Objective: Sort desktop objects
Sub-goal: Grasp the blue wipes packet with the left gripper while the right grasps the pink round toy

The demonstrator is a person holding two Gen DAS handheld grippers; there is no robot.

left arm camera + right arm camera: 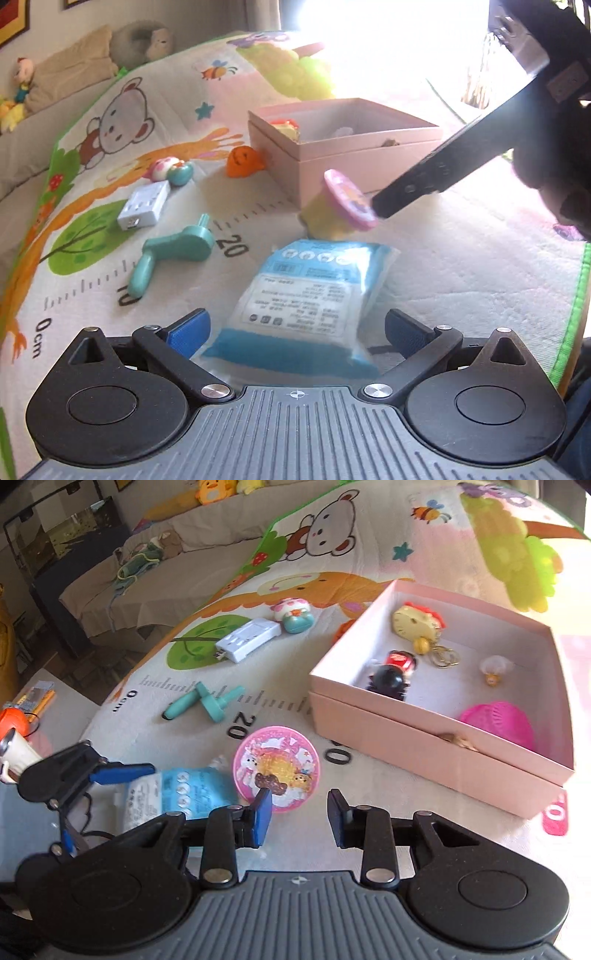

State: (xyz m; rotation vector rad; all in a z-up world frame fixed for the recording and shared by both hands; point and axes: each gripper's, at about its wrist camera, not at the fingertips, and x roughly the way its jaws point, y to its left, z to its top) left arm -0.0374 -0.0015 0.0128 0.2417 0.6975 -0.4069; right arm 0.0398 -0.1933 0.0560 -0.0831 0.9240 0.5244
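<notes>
A blue and white tissue packet point(306, 295) lies on the play mat between the open jaws of my left gripper point(297, 328); its pads stand apart on either side of the packet's near end. The packet also shows in the right wrist view point(177, 794). A yellow tub with a pink lid point(343, 205) lies tilted beyond the packet. My right gripper point(299, 816) is open and empty, just in front of the pink lid point(277, 764). The pink box point(443, 746) holds several small toys.
On the mat lie a teal crank handle point(170, 254), a white adapter point(144, 206), a small pink and teal toy point(171, 170) and an orange toy point(243, 160). A sofa with plush toys point(18, 99) lies beyond the mat's far edge.
</notes>
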